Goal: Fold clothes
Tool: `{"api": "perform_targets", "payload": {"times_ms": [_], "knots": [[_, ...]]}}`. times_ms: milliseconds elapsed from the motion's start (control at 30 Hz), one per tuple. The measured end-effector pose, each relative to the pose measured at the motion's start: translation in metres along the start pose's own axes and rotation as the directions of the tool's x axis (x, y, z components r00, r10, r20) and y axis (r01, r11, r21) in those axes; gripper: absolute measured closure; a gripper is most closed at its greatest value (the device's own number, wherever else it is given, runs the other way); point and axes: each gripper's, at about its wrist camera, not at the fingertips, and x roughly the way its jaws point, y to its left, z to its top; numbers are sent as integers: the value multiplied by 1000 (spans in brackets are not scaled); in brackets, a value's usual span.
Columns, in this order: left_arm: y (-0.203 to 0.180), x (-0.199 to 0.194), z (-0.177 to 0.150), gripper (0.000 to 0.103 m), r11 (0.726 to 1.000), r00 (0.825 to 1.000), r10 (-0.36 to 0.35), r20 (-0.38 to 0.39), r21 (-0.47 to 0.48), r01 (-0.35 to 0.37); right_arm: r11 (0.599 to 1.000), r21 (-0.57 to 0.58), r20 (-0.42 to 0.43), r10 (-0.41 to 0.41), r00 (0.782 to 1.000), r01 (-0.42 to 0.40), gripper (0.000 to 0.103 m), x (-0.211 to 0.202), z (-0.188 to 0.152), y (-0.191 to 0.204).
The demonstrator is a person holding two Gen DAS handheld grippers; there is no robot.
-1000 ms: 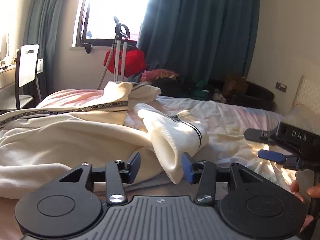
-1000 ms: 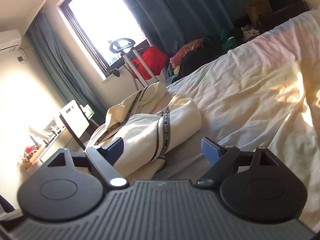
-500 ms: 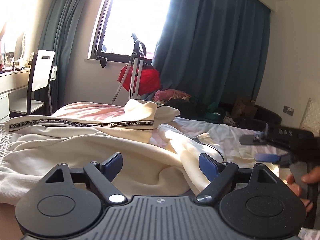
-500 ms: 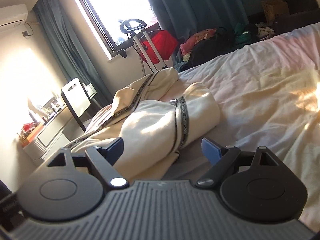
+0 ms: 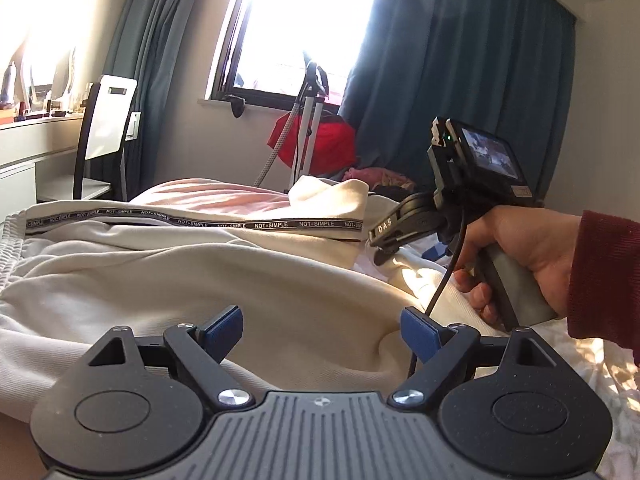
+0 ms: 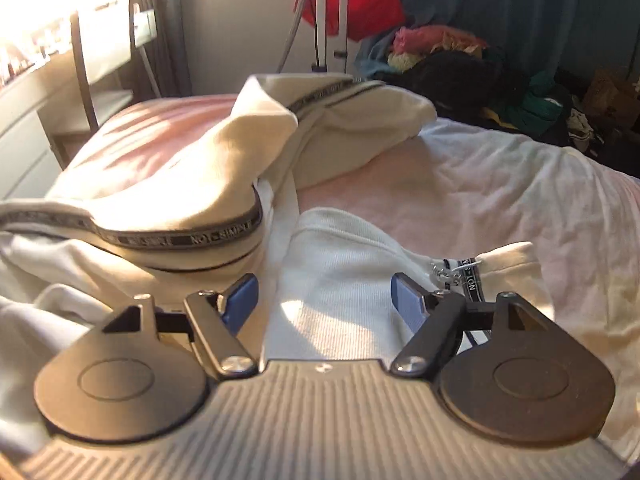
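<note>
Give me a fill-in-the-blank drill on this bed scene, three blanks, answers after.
1. The cream garment lies spread on the ____.
2. The black tape along the garment's seam repeats the words ____.
3. The hand holding the right gripper wears a sleeve coloured dark ____.

Missing words: bed; NOT-SIMPLE; red

A white chair is standing beside the bed's far left corner. Past the far edge, a red bag is hanging under the window, and dark teal curtains are hanging beside it.
</note>
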Motion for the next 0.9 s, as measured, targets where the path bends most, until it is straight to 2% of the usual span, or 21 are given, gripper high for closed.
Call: {"api": "perform_targets", "payload": {"times_ms": [67, 133, 167, 233, 300, 367, 467, 533, 633, 700, 833, 900], "knots": [[-9, 6, -6, 15, 1000, 1000, -17, -18, 13, 17, 999, -1, -28, -36, 999, 36, 60, 11, -2, -7], [-20, 10, -14, 16, 999, 999, -47, -28, 9, 47, 999, 16, -34, -50, 998, 50, 75, 14, -3, -15], [-25, 10, -17, 17, 998, 998, -65, -23, 11, 65, 998, 28, -26, -52, 998, 52, 79, 13, -3, -20], [-36, 6, -25, 17, 993, 994, -105, 16, 57, 104, 996, 61, 6, -69, 998, 68, 85, 4, -3, -32], [-50, 2, -33, 16, 984, 995, -85, 53, 161, 76, 992, 96, 40, -88, 995, 84, 89, -7, -2, -45], [-56, 3, -38, 15, 977, 996, -79, 52, 203, 67, 985, 136, 79, -118, 990, 106, 94, -20, -1, -61], [-52, 11, -39, 15, 985, 995, -104, -7, 135, 104, 964, 208, 143, -200, 969, 168, 94, -46, 1, -98], [-45, 13, -38, 15, 989, 993, -120, -7, 88, 120, 943, 243, 163, -271, 949, 227, 95, -63, -5, -130], [-37, 17, -33, 15, 994, 997, -75, 9, 74, 75, 889, 370, 153, -346, 926, 271, 95, -88, -24, -197], [-31, 19, -30, 15, 997, 998, -61, 6, 46, 61, 835, 487, 134, -364, 922, 258, 95, -106, -46, -240], [-24, 15, -26, 15, 999, 999, -46, 3, -3, 46, 705, 689, 125, -344, 931, 168, 95, -130, -119, -305], [-21, 13, -24, 15, 999, 999, -39, 2, -21, 39, 663, 732, 95, -330, 939, 159, 95, -131, -154, -319]]}}
